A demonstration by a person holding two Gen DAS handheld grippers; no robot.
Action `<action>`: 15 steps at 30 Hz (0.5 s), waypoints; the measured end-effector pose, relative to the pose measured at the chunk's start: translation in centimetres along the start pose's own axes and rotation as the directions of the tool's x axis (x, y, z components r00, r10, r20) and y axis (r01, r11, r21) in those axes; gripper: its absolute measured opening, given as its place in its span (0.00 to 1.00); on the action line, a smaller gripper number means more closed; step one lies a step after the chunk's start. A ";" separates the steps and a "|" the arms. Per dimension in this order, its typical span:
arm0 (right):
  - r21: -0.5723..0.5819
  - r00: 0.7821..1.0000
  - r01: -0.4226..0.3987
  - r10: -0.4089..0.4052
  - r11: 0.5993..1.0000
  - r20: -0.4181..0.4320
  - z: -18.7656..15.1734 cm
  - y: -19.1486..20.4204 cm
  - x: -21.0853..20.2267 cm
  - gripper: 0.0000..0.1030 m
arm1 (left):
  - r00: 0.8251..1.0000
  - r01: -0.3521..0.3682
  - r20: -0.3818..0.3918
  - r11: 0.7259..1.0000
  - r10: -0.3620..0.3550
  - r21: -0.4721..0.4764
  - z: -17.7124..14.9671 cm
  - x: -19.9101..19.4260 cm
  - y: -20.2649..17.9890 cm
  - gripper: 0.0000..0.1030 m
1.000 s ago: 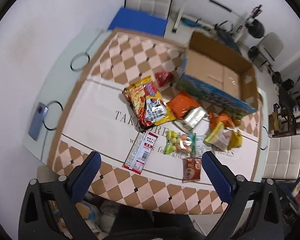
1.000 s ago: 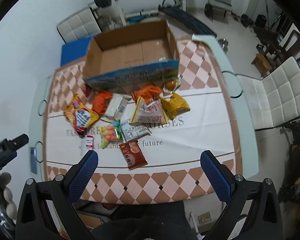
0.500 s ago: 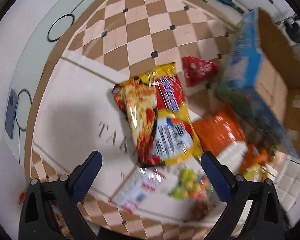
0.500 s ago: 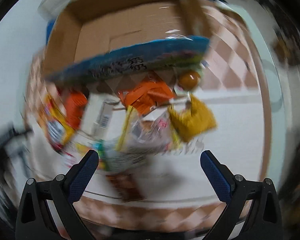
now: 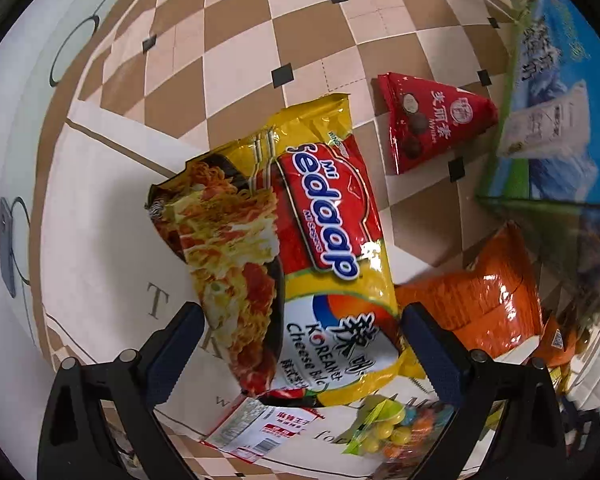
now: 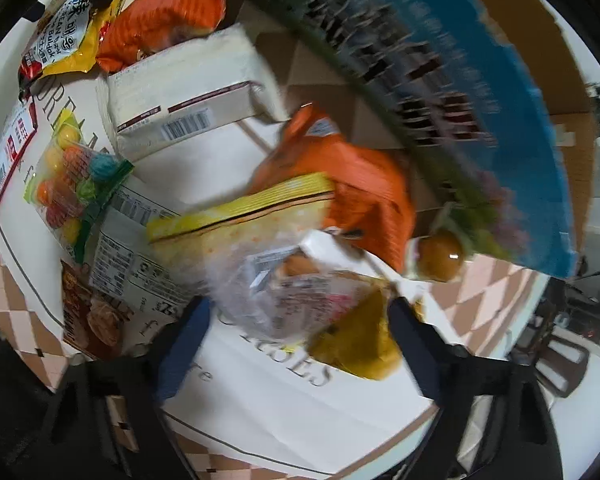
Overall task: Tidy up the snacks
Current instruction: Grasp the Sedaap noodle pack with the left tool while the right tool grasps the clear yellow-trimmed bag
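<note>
Beside the cardboard box (image 5: 552, 112), on the tablecloth (image 5: 112, 208): noodle packet (image 5: 296, 248), my left gripper (image 5: 300, 356) spread wide astride its near end; red triangular pouch (image 5: 432, 124) box-side. My right gripper (image 6: 296, 336), likewise spread, straddles a clear-fronted snack bag (image 6: 276, 256).

Yellow-red noodle packet (image 5: 300, 256) lies flat beside red triangular chocolate pouch (image 5: 428, 124), orange bag (image 5: 488, 296), candy bag (image 5: 392, 432); printed carton (image 5: 556, 120) stands behind.

Yellow-and-red instant noodle packet (image 5: 292, 248) lies on checkered tabletop (image 5: 236, 40); red triangular chocolate pouch (image 5: 428, 120) right-behind it; orange crinkled chip bag (image 5: 488, 296) right, beside blue printed cardboard box (image 5: 556, 120).
</note>
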State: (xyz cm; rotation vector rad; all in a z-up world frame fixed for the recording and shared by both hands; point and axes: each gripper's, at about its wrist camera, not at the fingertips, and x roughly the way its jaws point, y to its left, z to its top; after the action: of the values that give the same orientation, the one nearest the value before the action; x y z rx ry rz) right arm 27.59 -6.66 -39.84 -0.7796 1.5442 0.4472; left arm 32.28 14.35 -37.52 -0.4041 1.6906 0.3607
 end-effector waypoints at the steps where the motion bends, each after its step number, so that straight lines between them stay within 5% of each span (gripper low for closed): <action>1: 0.016 1.000 -0.013 0.013 1.000 -0.002 0.0 -0.2 0.3 0.72 | 1.000 0.002 -0.004 1.000 -0.002 -0.011 0.2 0.1 0.0 0.99; 4: 0.097 0.999 -0.043 0.042 0.994 0.009 0.0 -1.3 0.7 0.69 | 0.999 0.027 -0.015 0.997 -0.028 -0.069 1.1 0.4 1.0 0.99; 7: 0.258 0.988 -0.147 0.155 0.955 -0.012 -0.6 -3.8 1.2 0.60 | 0.997 0.067 -0.024 0.985 -0.071 -0.161 2.4 1.7 3.1 0.97; 10: 0.454 0.945 -0.270 0.324 0.849 -0.045 -1.7 -6.7 3.0 0.54 | 0.994 0.099 -0.022 0.976 -0.105 -0.192 3.0 2.8 4.8 0.87; 12: 0.578 0.897 -0.342 0.440 0.741 -0.032 -2.8 -8.5 4.6 0.50 | 0.995 0.094 -0.006 0.980 -0.096 -0.174 3.0 2.9 5.2 0.86; 15: 0.646 0.862 -0.385 0.507 0.659 -0.004 -4.0 -10.0 6.0 0.48 | 0.999 0.047 0.018 0.997 -0.046 -0.066 2.5 2.9 4.9 0.86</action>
State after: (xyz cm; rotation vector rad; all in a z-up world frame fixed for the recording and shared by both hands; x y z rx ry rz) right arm 31.93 -17.62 -43.50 0.1114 1.9160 0.1792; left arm 31.79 19.62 -40.72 -0.4877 1.6531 0.3856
